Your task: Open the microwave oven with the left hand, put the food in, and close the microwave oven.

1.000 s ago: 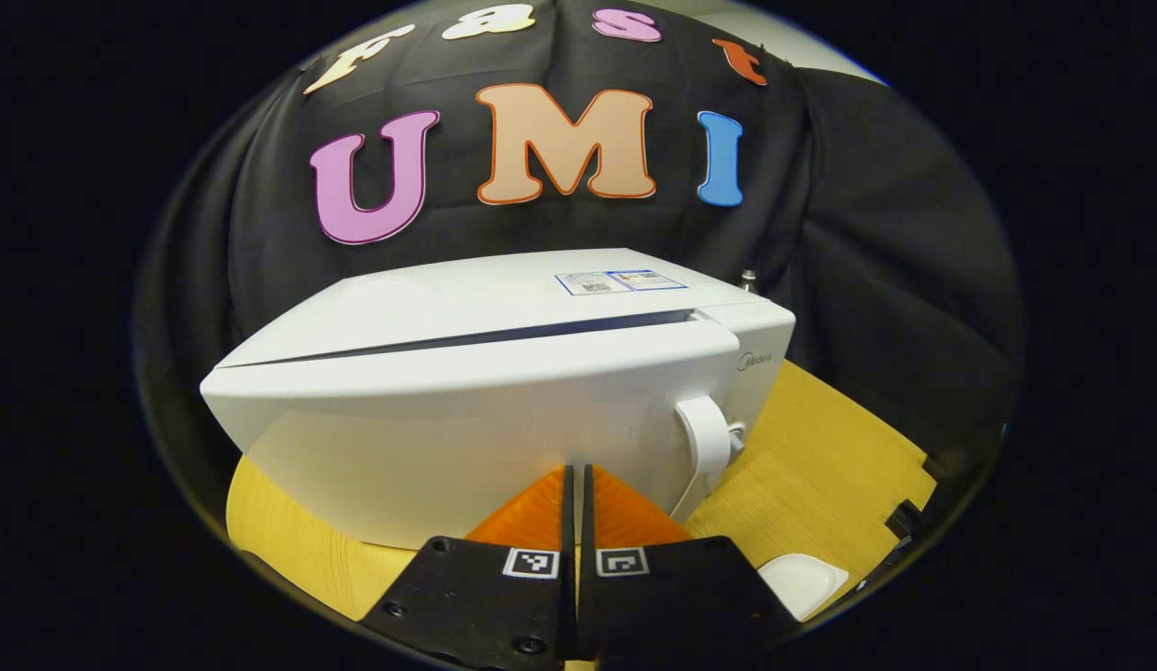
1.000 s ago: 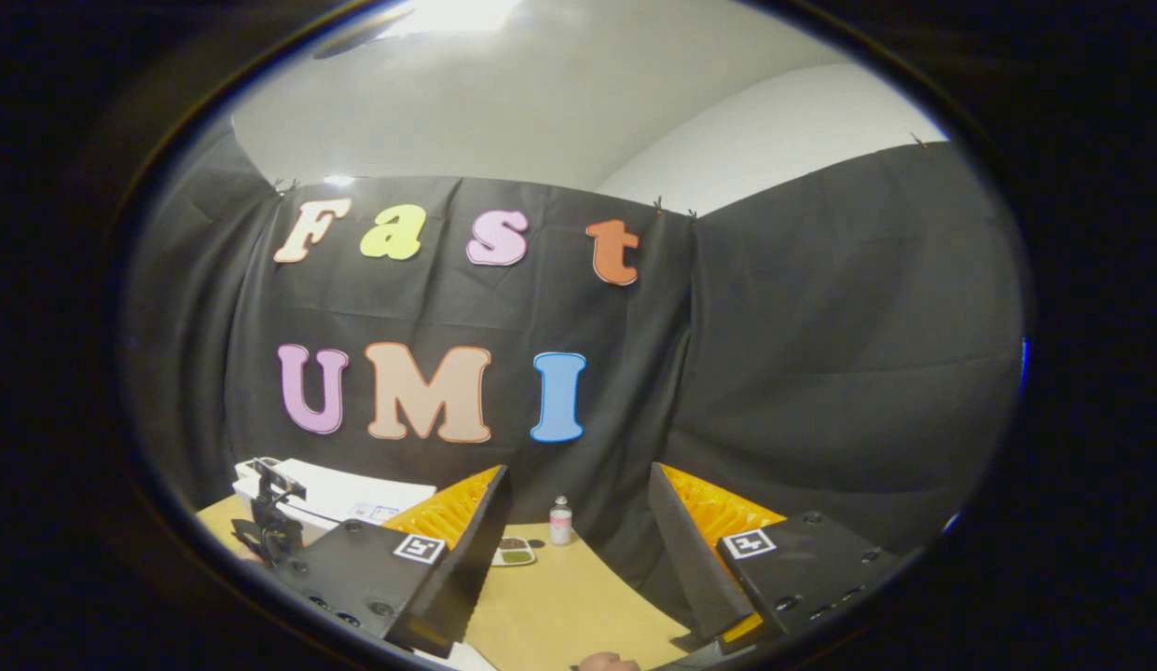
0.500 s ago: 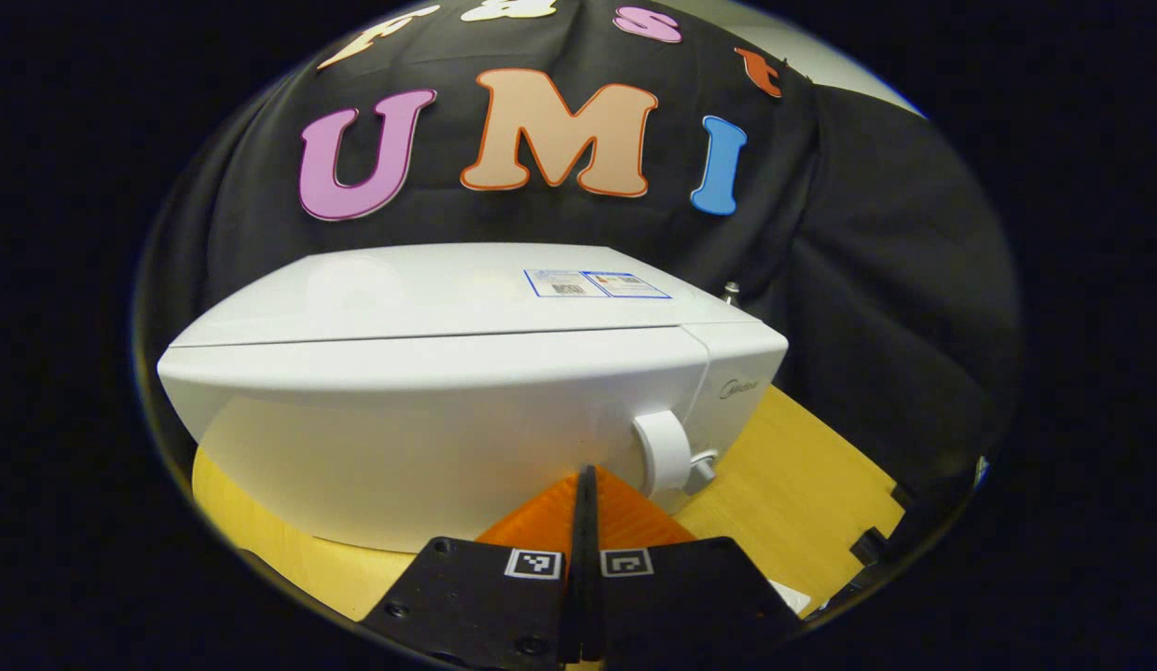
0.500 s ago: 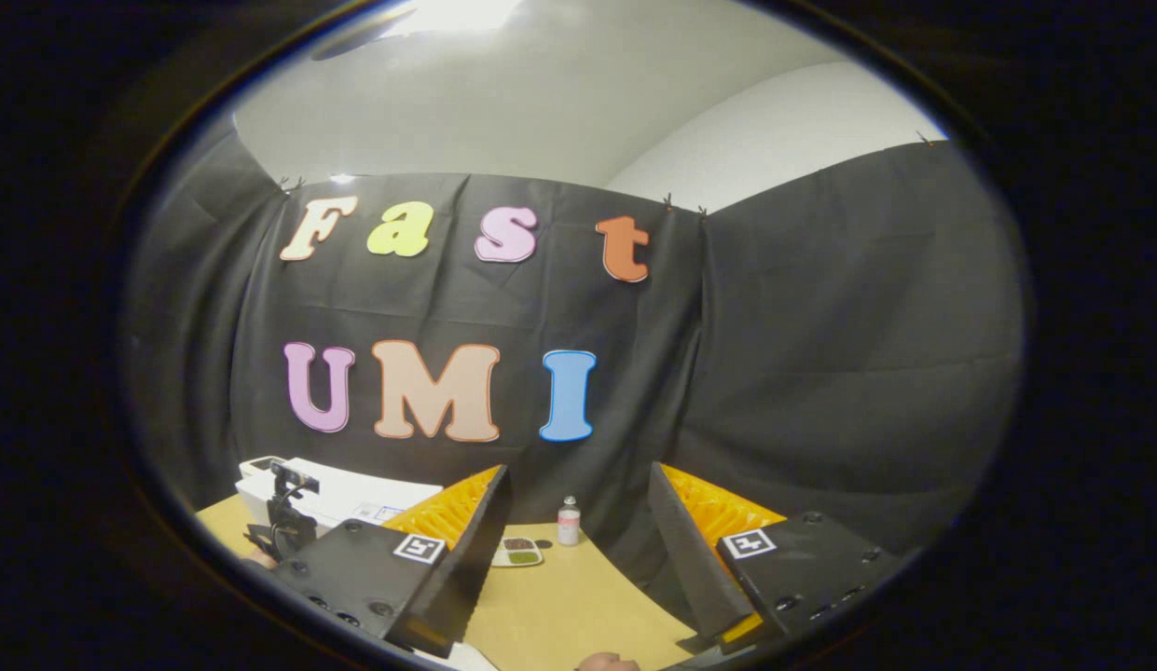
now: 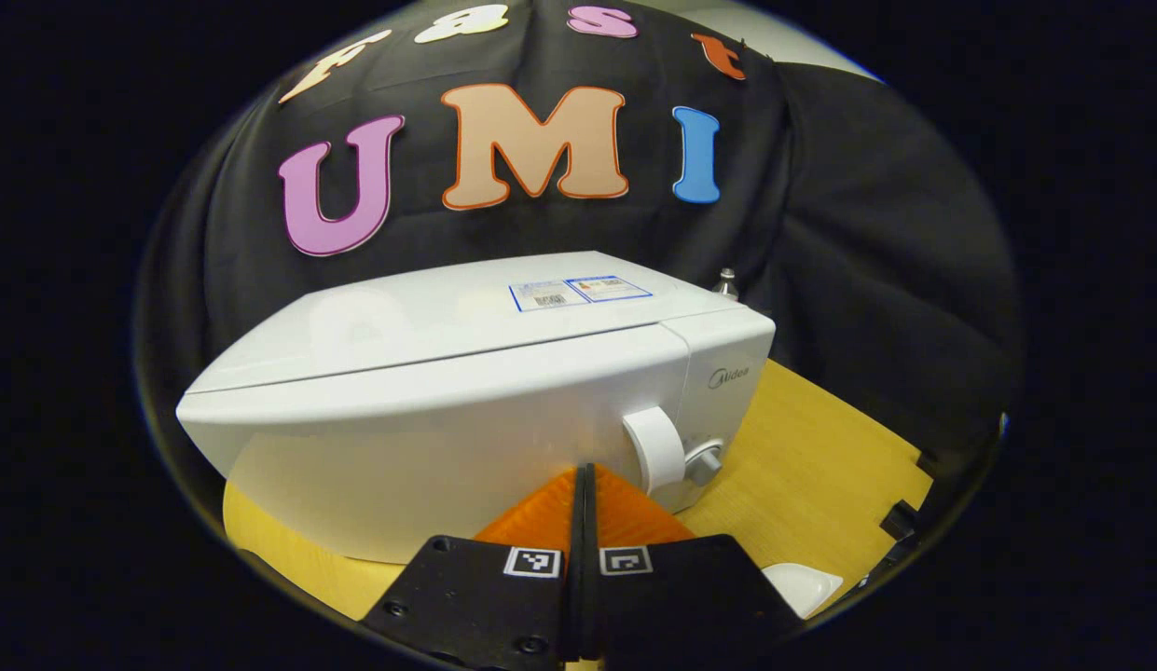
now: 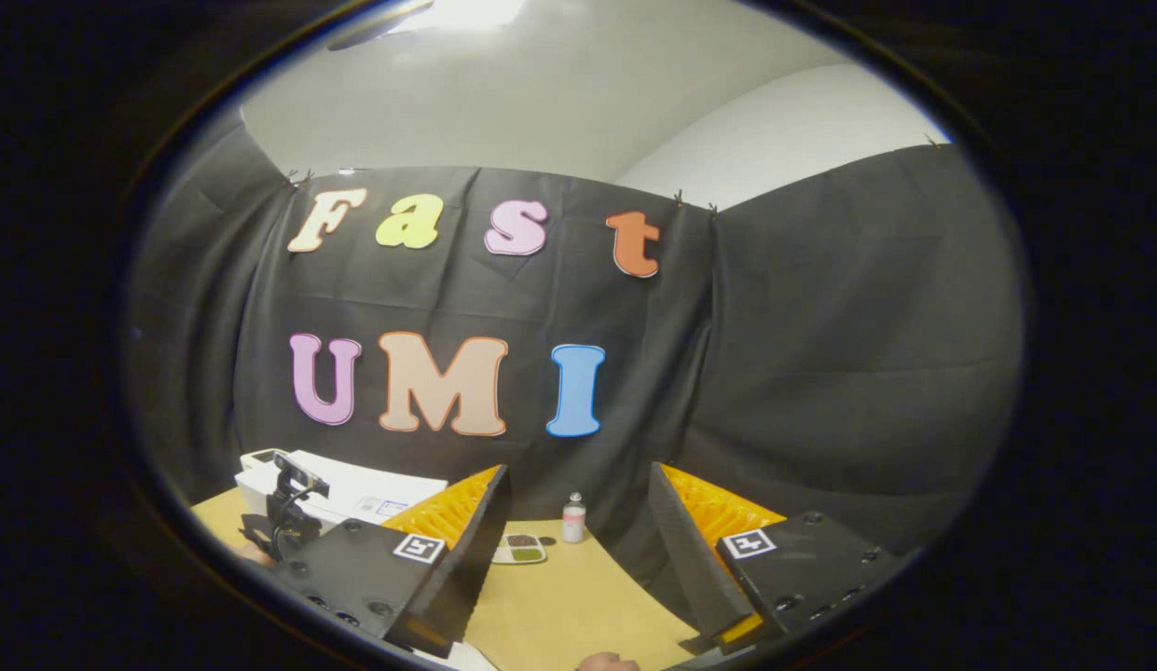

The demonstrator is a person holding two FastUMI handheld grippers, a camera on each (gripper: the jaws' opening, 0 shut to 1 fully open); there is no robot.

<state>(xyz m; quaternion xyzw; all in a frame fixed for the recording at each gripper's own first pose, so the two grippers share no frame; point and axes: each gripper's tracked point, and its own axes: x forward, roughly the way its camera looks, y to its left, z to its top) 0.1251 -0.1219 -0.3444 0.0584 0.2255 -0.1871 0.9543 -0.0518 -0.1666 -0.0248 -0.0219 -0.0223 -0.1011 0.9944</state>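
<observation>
in the left gripper view the left hand-held gripper [image 5: 579,485] points straight at the front of the white microwave oven [image 5: 466,391], fingers pressed together with nothing between them, tips just in front of the door near the round handle [image 5: 654,449]. the door looks closed. the microwave sits on the wooden desk [image 5: 820,466]. over in the right gripper view the right hand-held gripper [image 6: 578,531] is held level and tilted up a bit, fingers wide apart, holding nothing. farther off on the desk there's a small food dish [image 6: 519,550] and a little bottle [image 6: 572,518] beside it.
</observation>
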